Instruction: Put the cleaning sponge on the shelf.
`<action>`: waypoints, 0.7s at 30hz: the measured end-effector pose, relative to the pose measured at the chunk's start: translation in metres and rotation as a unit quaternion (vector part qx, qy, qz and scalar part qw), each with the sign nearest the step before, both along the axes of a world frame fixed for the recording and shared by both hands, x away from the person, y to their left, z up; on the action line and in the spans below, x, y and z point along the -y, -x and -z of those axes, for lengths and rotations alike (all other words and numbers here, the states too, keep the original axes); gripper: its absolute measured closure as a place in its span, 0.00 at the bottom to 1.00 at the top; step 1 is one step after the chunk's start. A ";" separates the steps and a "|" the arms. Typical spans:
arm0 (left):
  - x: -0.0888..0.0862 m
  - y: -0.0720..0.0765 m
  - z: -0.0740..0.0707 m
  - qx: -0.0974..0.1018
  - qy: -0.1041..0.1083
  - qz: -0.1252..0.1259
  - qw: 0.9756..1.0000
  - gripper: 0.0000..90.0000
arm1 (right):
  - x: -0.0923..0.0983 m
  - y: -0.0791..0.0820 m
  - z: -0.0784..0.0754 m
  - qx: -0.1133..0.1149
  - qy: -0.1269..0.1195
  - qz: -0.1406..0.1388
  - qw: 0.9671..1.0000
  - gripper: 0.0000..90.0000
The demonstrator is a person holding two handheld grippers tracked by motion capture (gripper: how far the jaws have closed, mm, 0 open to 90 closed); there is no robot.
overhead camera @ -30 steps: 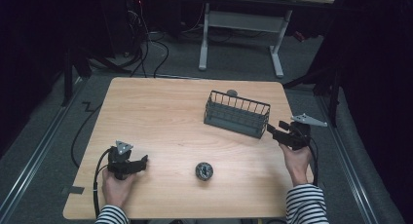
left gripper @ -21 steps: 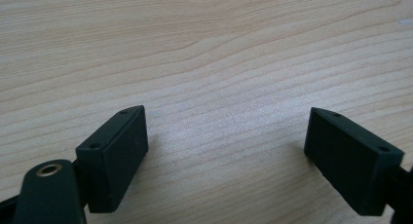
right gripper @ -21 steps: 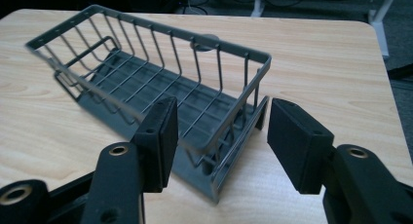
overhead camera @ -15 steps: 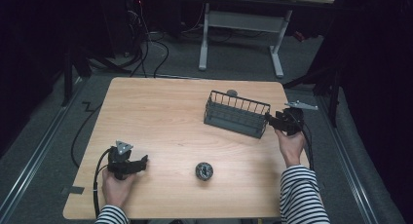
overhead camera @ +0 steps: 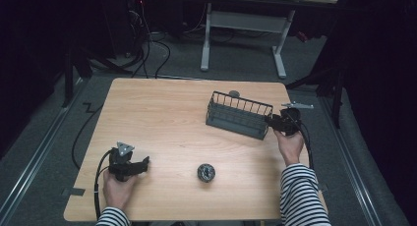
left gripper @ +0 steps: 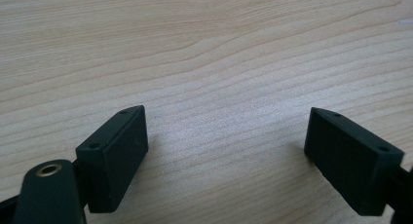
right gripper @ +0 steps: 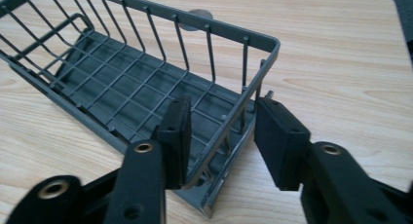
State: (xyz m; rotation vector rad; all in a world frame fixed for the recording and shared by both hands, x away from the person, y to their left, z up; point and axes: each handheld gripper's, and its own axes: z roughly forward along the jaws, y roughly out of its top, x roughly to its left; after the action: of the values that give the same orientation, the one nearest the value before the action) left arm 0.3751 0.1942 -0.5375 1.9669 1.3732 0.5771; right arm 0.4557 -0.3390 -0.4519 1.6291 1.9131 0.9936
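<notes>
**Desk:** Pale wooden table in a dim workroom, cables trailing on the dark floor behind. Why so far over with the right gripper?

**Photographer:** Brought up to the short end of the wire basket, at the table's far right, probably for a hold on the end wall. Placed astride that wall, one jaw inside and one outside. Caught just closing, narrowed to a slim gap with the wall between. Not yet plainly clamped, judging by the sliver of daylight beside the outer pad.

**Desk:** And the left gripper?

**Photographer:** Parked low at the near left corner, well apart from the basket. Spread wide over bare wood, holding nothing. Likely kept clear until needed.

**Desk:** Anything else?

**Photographer:** Only a small dark round object near the front edge, untouched, too small to identify.
</notes>
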 end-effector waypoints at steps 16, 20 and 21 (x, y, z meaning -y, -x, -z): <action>0.000 0.000 0.000 -0.001 0.000 0.000 1.000 0.18 | -0.016 0.011 -0.002 -0.002 0.021 -0.037 0.999 0.71; 0.000 0.000 0.000 0.000 0.000 0.000 1.000 0.18 | -0.023 0.014 -0.002 -0.002 0.021 -0.052 0.998 0.71; 0.000 0.000 0.000 0.000 0.000 0.000 1.000 0.18 | -0.023 0.014 -0.002 -0.002 0.021 -0.052 0.998 0.71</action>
State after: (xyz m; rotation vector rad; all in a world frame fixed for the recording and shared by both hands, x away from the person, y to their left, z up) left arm 0.3750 0.1942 -0.5375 1.9672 1.3737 0.5760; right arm 0.4413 -0.3160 -0.4500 1.5218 2.0263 0.9847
